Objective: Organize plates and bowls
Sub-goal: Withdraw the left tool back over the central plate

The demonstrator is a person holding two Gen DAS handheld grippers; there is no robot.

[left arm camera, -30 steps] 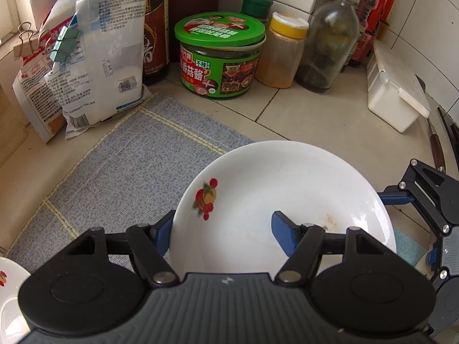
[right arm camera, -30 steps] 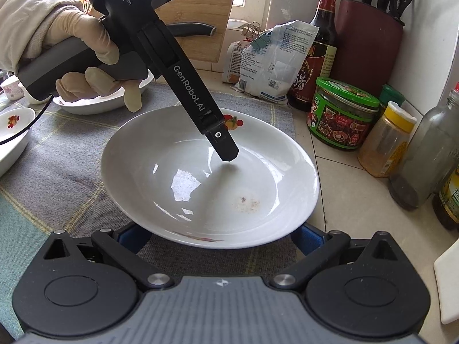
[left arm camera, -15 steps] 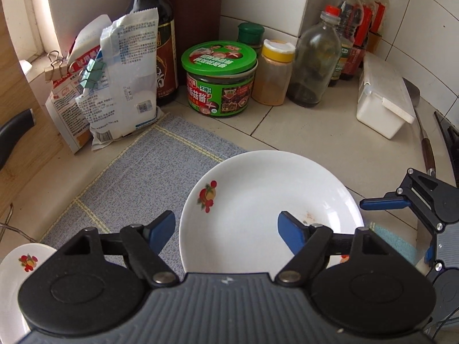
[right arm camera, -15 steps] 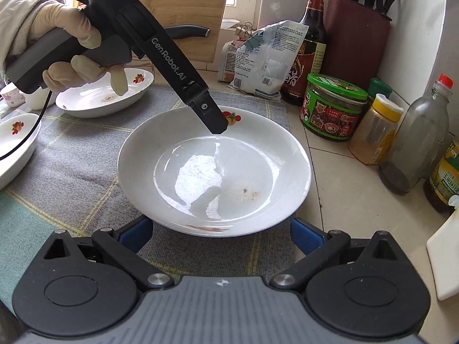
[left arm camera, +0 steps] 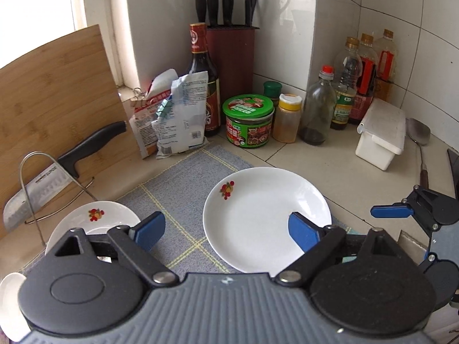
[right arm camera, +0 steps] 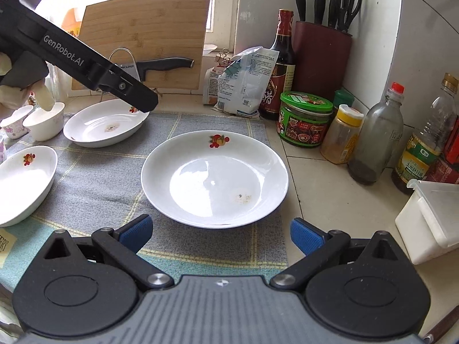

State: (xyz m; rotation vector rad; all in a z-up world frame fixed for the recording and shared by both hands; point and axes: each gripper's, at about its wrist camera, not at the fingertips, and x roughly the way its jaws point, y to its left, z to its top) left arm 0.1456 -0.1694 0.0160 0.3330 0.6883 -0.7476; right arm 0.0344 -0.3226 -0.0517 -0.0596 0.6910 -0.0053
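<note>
A large white plate (right arm camera: 215, 177) with a fruit motif lies flat on the grey-blue mat (right arm camera: 94, 183), with a small stain in its well. My right gripper (right arm camera: 221, 235) hovers just short of its near rim, open and holding nothing. My left gripper (right arm camera: 140, 100) hangs high at the upper left, over a second soiled plate (right arm camera: 106, 123). In the left wrist view the left gripper (left arm camera: 226, 233) has its jaws opening with nothing between them. The large plate (left arm camera: 266, 218) lies below and ahead of it. The right gripper (left arm camera: 401, 212) shows at the right edge.
A white fruit-motif bowl (right arm camera: 23, 183), a small bowl (right arm camera: 46, 120) and a floral cup (right arm camera: 14, 120) stand at the mat's left. Behind are a cutting board (left arm camera: 57, 100), a cleaver on a wire rack (left arm camera: 51, 177), bags, a green-lidded jar (right arm camera: 304, 120), bottles and a white box (right arm camera: 430, 218).
My left gripper has come off the large plate, risen and drawn away to the left with its jaws spreading. My right gripper has backed up from the plate's near rim.
</note>
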